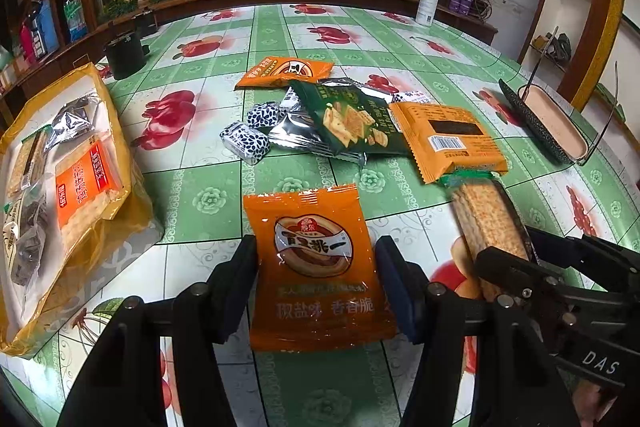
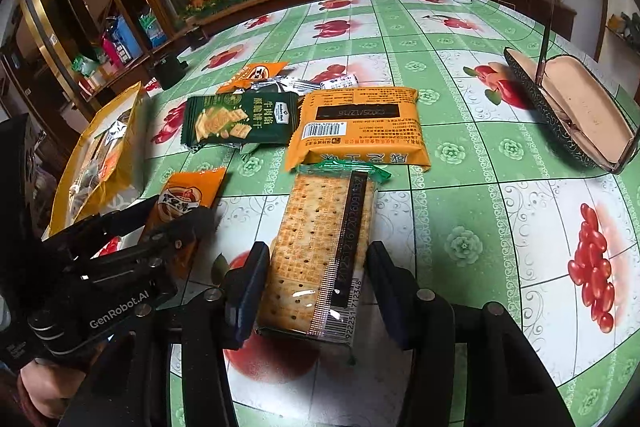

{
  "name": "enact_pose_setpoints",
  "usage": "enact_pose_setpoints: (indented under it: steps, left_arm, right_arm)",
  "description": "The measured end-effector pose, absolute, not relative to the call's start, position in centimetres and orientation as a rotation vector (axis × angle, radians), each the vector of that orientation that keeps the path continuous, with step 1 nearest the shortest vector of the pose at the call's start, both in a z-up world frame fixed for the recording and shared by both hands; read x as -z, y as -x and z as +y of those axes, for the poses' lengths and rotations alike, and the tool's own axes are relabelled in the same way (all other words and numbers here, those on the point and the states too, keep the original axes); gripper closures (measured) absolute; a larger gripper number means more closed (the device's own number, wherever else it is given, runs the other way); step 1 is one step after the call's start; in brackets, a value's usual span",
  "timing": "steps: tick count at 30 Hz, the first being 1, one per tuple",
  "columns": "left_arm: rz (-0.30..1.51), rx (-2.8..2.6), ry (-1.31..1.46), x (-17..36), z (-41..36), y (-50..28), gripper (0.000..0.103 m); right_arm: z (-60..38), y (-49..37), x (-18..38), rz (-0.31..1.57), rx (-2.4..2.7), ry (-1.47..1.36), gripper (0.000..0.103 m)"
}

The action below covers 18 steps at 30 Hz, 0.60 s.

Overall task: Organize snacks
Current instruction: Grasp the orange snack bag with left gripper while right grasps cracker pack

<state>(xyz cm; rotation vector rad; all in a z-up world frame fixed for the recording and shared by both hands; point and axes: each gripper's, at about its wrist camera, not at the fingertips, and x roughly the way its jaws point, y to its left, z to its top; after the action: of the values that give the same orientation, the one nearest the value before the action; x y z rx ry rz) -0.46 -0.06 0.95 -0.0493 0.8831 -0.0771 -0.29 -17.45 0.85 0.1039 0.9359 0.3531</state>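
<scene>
With both packets sitting flat on the green-checked surface, looks like the pick-up step, not the drop-off yet. Orange snack packet right between the left tongs, clear cracker pack right between the right tongs. Rest of the pile just beyond: dark green cracker bag, another orange pack lying barcode-up, a few small blue-and-white wrapped candies. Big yellow bag already holding snacks, off to the left, probably the destination.

Possible trouble: slick film sliding out if pinched only at the edges, or crackers cracking if squeezed too hard. Also both tools crowded close together, so an easy bump on the lift.

Left tongs: set apart about packet-wide, pads right at the packet's sides, can't tell if actually pressing. Right tongs: same story, spread wide, small gaps showing either side of the cracker pack, so likely not clamped yet.
</scene>
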Motion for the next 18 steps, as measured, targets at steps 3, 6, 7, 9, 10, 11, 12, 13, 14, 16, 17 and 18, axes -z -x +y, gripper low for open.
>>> enact_pose_setpoints:
  steps: [3,6,7,9,10,11,12,13,14,16,17,18]
  left_arm:
    - [0.883,0.078,0.051,-0.94,-0.11,0.44,0.044]
    - [0.879,0.084,0.072,-0.98,0.08,0.46,0.044]
    - [0.877,0.087,0.082,-1.0,0.17,0.46,0.044]
    - [0.873,0.098,0.094,-1.03,0.23,0.54,0.044]
    - [0.871,0.107,0.096,-1.05,0.15,0.61,0.045]
    - [0.868,0.115,0.097,-1.09,0.09,0.7,0.045]
    - [0.864,0.127,0.096,-1.16,-0.11,0.81,0.045]
    - [0.861,0.131,0.093,-1.2,-0.2,0.88,0.045]
    - [0.858,0.135,0.092,-1.26,-0.26,0.93,0.045]
    - [0.851,0.142,0.1,-1.35,-0.21,1.01,0.045]
    - [0.85,0.145,0.104,-1.36,-0.18,1.03,0.045]
    - [0.849,0.149,0.108,-1.41,-0.17,1.05,0.045]
  right_arm:
    - [-17.29,0.17,-0.91,0.937,-0.348,-0.091,0.048]
    - [-16.78,0.27,-0.98,0.938,-0.343,-0.071,0.048]
    - [-16.7,0.24,-1.0,0.938,-0.343,-0.068,0.048]
    - [-16.67,0.21,-1.0,0.938,-0.344,-0.071,0.048]
    - [-16.7,0.22,-1.0,0.938,-0.346,-0.078,0.048]
    - [-16.77,0.18,-1.0,0.937,-0.347,-0.084,0.048]
    - [-16.82,0.19,-1.01,0.937,-0.35,-0.091,0.049]
    - [-16.88,0.21,-1.02,0.936,-0.352,-0.096,0.049]
    - [-16.99,0.25,-1.03,0.935,-0.357,-0.108,0.05]
    - [-17.26,0.42,-1.01,0.934,-0.364,-0.127,0.051]
    - [-17.38,0.55,-1.02,0.932,-0.364,-0.132,0.051]
    - [-17.55,0.6,-1.02,0.931,-0.363,-0.136,0.051]
